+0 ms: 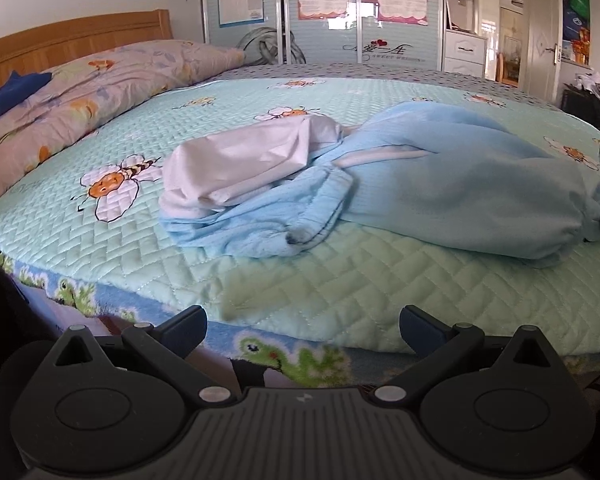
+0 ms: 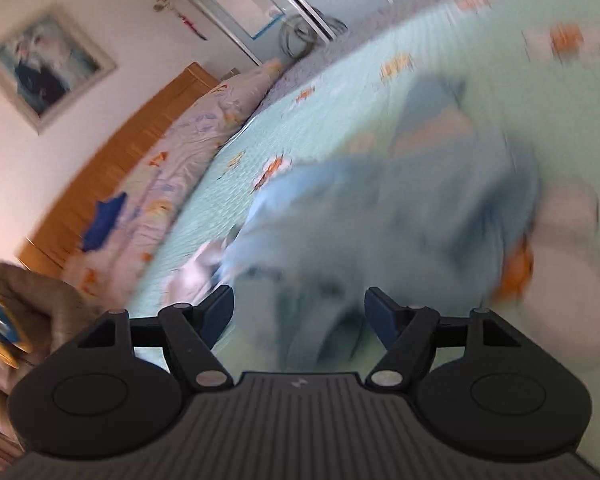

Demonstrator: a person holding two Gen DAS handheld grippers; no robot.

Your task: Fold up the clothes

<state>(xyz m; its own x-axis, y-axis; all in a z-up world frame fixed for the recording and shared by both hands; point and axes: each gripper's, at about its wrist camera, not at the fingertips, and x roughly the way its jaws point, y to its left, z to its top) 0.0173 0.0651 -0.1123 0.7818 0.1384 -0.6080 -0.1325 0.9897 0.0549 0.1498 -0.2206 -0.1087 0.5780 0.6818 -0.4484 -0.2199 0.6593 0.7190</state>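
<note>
A crumpled light blue garment (image 1: 440,184) with a white lining part (image 1: 236,164) lies in a heap on the mint quilted bedspread (image 1: 300,292). My left gripper (image 1: 302,326) hangs open over the bed's near edge, short of the heap, with nothing between its fingers. In the blurred right wrist view the same blue garment (image 2: 380,216) fills the middle. My right gripper (image 2: 299,312) is tilted and stands open just above the cloth. Blue cloth shows in the gap between its fingers, and the pads do not press on it.
A pillow in a floral lilac cover (image 1: 80,92) lies at the head of the bed, with a dark blue cloth (image 1: 12,94) on it. Behind are a wooden headboard (image 1: 72,40), a wardrobe (image 1: 320,12) and an open door (image 1: 544,28). A person's sleeve (image 2: 24,312) shows at the left.
</note>
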